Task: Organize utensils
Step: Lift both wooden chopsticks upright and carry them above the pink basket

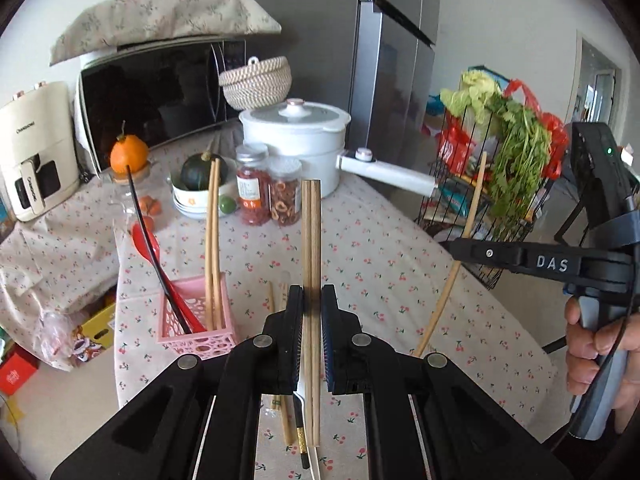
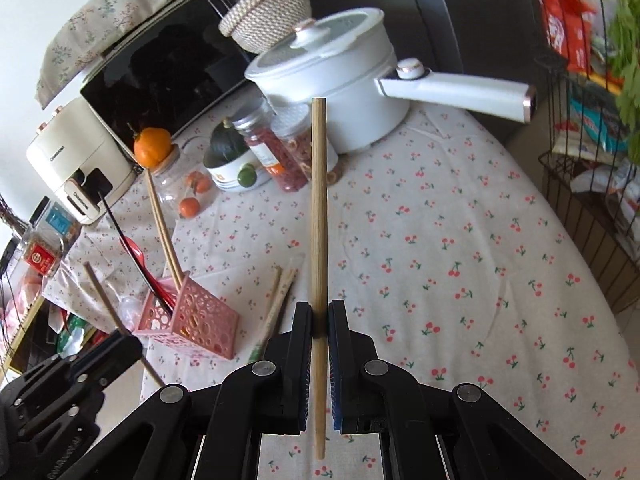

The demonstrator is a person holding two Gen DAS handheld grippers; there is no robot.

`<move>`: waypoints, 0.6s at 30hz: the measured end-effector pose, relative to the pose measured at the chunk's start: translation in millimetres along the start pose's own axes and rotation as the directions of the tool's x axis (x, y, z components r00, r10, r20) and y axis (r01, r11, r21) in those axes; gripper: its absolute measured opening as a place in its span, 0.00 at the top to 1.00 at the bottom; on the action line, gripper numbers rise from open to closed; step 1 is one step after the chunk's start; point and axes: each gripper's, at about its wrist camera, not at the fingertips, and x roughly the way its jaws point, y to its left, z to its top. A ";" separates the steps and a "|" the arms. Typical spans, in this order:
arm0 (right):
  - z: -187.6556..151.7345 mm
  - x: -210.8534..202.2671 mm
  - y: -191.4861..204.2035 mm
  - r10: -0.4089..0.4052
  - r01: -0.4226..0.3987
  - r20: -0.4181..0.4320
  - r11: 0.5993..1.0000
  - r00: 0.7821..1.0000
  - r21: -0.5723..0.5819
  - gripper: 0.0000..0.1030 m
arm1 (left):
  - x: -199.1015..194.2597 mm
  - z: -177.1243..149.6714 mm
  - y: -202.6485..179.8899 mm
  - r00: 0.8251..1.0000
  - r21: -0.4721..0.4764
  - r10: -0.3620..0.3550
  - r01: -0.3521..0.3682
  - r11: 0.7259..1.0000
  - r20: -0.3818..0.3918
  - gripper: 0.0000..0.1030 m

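Gripping chopsticks (image 1: 311, 240) above tablecloth (image 1: 380, 248)

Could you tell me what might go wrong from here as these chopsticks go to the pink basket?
1. The left claw pinches two chopsticks side by side; one might slip out.
2. The pink basket already holds chopsticks and a red spoon; a hard insertion could tip it.
3. The right claw grips a single chopstick that could pivot.
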 end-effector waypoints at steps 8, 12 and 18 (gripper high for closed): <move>5.3 -7.7 34.3 0.028 -0.020 0.094 0.997 0.995 -0.080 0.95 | -58.7 27.3 33.9 0.973 -0.066 0.031 -0.017 0.998 0.227 0.91; 9.6 -3.4 49.2 0.063 -0.053 0.124 0.995 0.990 -0.085 0.95 | -67.1 32.6 58.4 0.951 -0.104 0.078 -0.048 0.993 0.298 0.91; 14.5 12.0 74.7 0.124 -0.110 0.154 0.989 0.980 -0.095 0.95 | -51.7 31.0 86.1 0.925 -0.138 0.152 -0.110 0.984 0.349 0.91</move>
